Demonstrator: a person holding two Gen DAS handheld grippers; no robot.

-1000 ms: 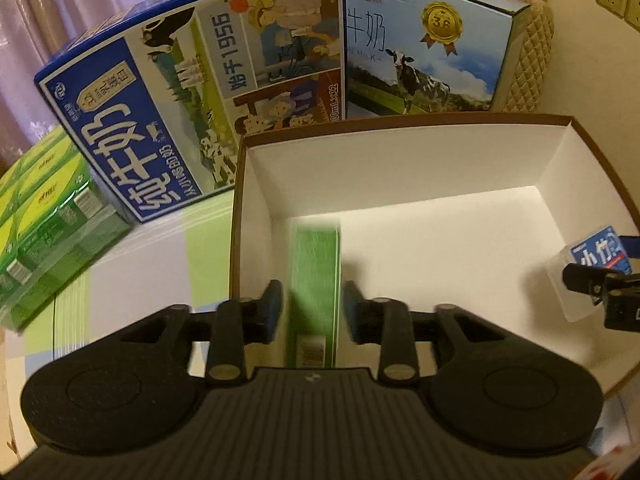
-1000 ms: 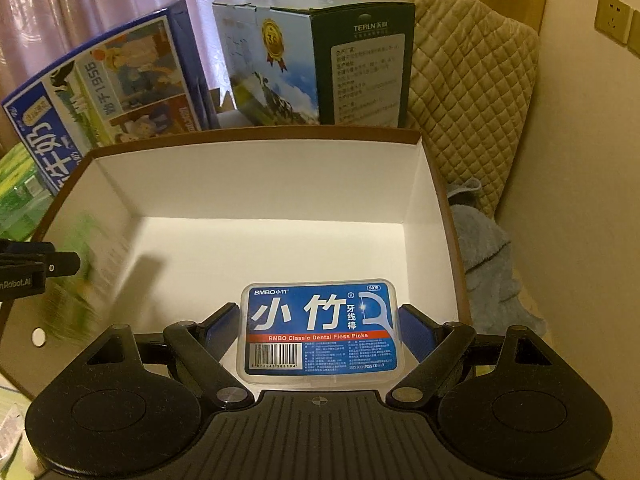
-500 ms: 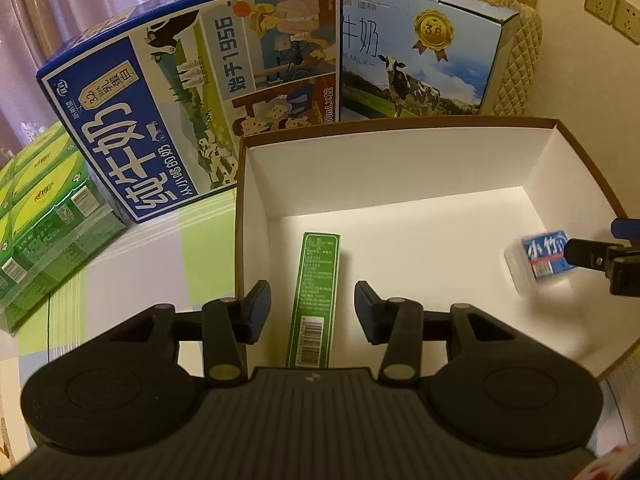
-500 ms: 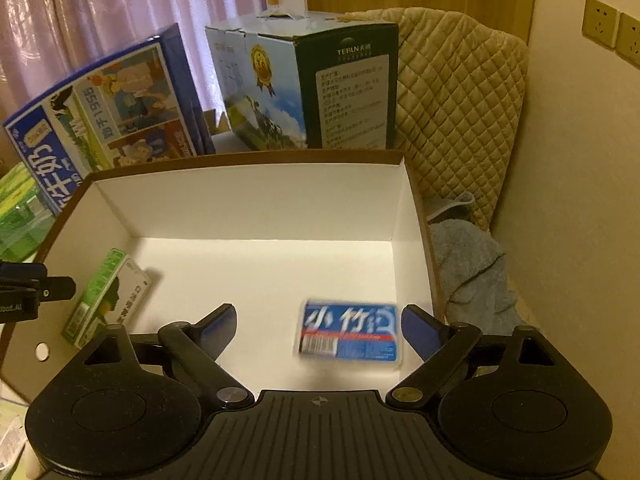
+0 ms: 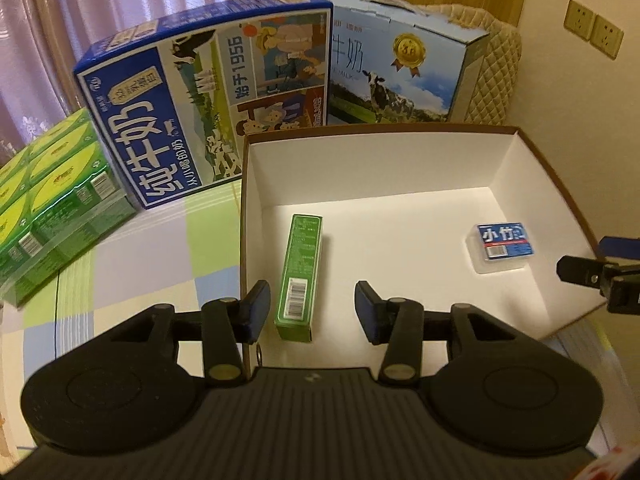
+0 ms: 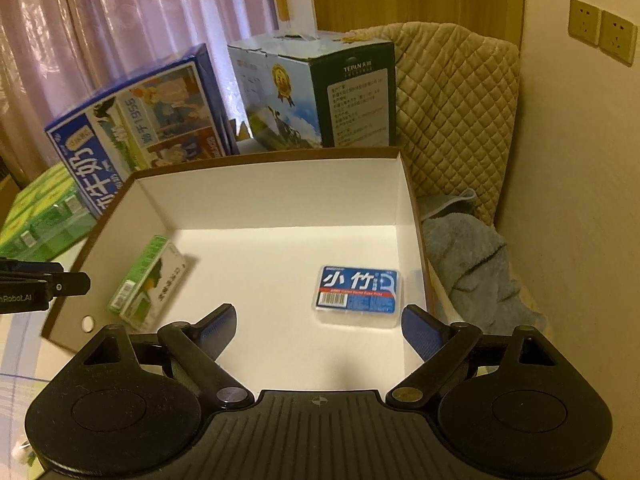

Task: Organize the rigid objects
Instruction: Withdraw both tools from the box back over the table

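A second ago the left gripper (image 5: pixel 308 312) closed on the slim green cardboard carton (image 5: pixel 301 276); its jaws have just been opening, and the carton lies free on the box floor between them. The right gripper (image 6: pixel 318 330) has let go of the clear plastic floss-pick case with blue label (image 6: pixel 358 294), now lying ahead of its spread fingers.

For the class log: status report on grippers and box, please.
Both hand-held grippers, left and right, open, empty. Green carton, floss-pick case lying apart in white box. Nothing obstructing.
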